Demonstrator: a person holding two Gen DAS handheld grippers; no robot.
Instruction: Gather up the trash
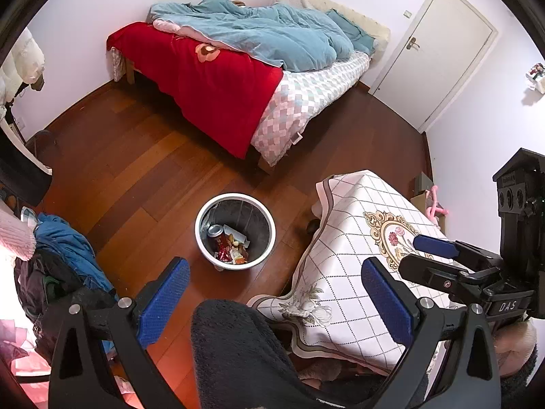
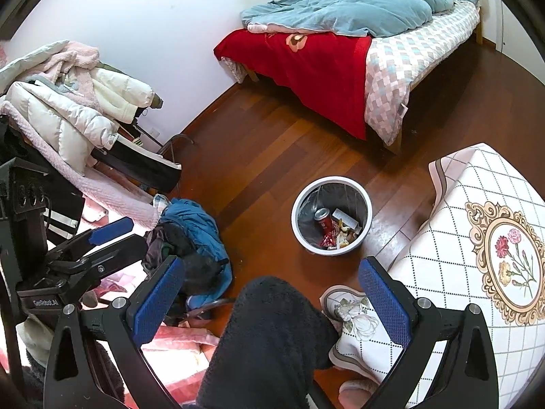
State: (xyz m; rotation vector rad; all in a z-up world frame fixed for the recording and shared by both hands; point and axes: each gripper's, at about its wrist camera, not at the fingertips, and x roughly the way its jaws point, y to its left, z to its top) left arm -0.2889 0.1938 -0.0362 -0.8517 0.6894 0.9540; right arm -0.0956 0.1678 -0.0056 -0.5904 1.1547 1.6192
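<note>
A white trash bin with a dark liner (image 1: pixel 204 238) (image 2: pixel 299 235) stands on the wooden floor. Inside it lie a red drink can (image 1: pixel 218 235) (image 2: pixel 325 221) and several wrappers (image 1: pixel 236 250) (image 2: pixel 344 233). My left gripper (image 1: pixel 276 293) is open and empty, held high above the floor near the bin; it also shows in the right wrist view (image 2: pixel 115 237). My right gripper (image 2: pixel 272 293) is open and empty, also high above the floor; it shows in the left wrist view (image 1: pixel 422 252) over the table.
A table with a checked floral cloth (image 1: pixel 344 248) (image 2: pixel 477 238) stands right of the bin. A bed with red and blue covers (image 1: pixel 221 78) (image 2: pixel 323 68) is behind. Piled clothes (image 1: pixel 64 266) (image 2: pixel 190 238) lie left. A dark-trousered knee (image 1: pixel 235 351) (image 2: pixel 269 337) is below. A door (image 1: pixel 439 51) is far right.
</note>
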